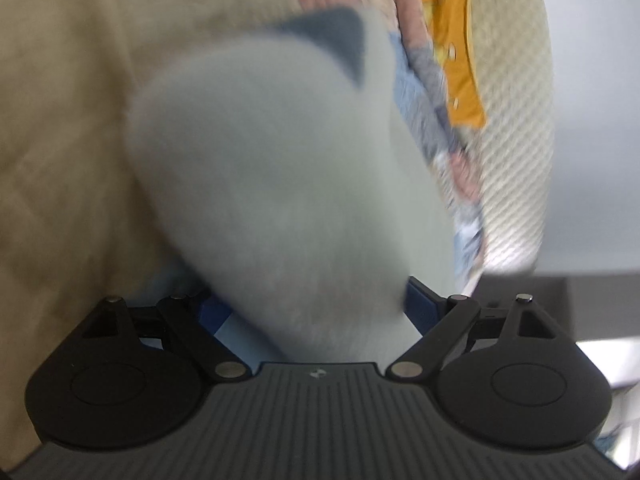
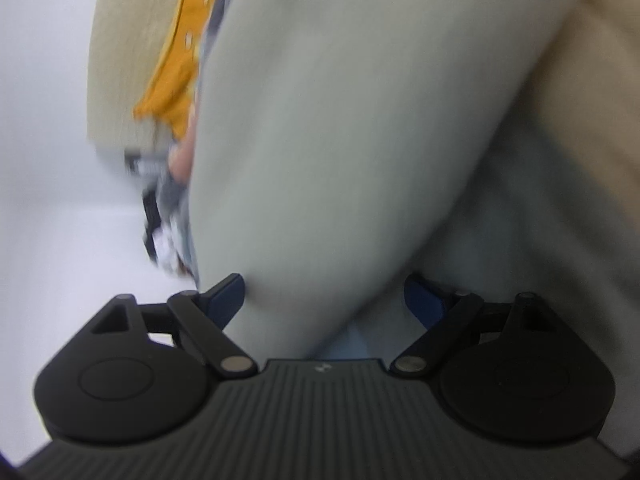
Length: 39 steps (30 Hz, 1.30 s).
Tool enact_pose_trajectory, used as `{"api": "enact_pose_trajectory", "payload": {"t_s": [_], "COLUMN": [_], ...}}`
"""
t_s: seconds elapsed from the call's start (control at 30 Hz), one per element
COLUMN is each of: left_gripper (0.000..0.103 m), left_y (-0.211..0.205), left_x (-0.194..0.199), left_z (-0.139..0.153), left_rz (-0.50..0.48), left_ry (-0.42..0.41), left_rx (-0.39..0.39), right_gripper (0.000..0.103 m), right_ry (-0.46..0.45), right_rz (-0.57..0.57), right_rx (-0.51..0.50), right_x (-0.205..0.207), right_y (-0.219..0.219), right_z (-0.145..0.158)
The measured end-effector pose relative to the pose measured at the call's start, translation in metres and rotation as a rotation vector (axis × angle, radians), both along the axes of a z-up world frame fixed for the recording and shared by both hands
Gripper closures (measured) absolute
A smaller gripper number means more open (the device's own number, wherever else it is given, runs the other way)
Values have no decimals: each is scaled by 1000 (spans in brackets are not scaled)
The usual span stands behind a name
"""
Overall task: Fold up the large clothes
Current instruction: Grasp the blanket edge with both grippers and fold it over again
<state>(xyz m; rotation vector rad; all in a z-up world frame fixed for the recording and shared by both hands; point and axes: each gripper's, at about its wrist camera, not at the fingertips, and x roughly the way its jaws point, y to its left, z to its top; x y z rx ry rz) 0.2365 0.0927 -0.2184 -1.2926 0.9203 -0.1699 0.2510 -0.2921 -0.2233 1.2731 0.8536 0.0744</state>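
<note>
The pale grey-green soft fabric garment [image 1: 280,168] fills the middle of both wrist views, blurred, lying on or hanging just above a beige cloth-covered surface [image 1: 68,128]; which of the two, I cannot tell; a darker blue-grey inner patch [image 1: 332,36] shows at its far end in the left view, perhaps a neck or hem opening. The left hand-held gripper [image 1: 316,308] stands wide, its blue pads [image 1: 420,304] spread with the garment's near end bunched between them; whether the pads press on the cloth is not clear. The right hand-held gripper [image 2: 324,300] is likewise wide, the garment passing between its blue pads [image 2: 228,296]; the left pad sits against the cloth, the right one apart from it, so it looks more like a loose straddle than a firm grip. Beyond, a heap of other clothes, among them a mustard-yellow spotted piece [image 1: 460,60], lies against a cream ribbed cushion or basket [image 1: 516,120].

Judging by this, the fold on this garment is under way or only just laid, no neat finished rectangle is visible, and the heap suggests more pieces remain.
</note>
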Motion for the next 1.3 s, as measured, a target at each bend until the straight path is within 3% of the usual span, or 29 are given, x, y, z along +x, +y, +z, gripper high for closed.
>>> {"api": "enact_pose_trajectory", "payload": {"t_s": [0.2,0.37,0.47,0.53,0.7,0.8,1.1,1.3], "left_gripper": [13,14,16,26,48,55,56,56], "left_y": [22,22,24,25,21,18,19,-8], "left_x": [2,17,24,27,31,27,2,-1], "left_z": [-10,-7,-3,0,19,34,77,122], "left_rz": [132,148,138,129,96,79,20,-52], "left_ry": [-3,4,-42,-63,-118,-164,-223,-301], "left_rx": [-74,-34,-6,25,122,171,159,150], "right_gripper": [15,15,17,32,49,56,58,58], "right_ry": [-19,-6,-28,-30,-66,-100,-231,-327], "right_rz": [-286,-391,-410,-404,-400,-399,-345,-357], "right_rx": [4,8,10,-19,-35,-39,-140,-134], "right_x": [-13,-9,-7,-7,-21,-25,-55,-70], "right_y": [-34,-52,-52,-55,-66,-67,-67,-95], "right_z": [6,-5,-10,-11,-13,-9,41,83]}}
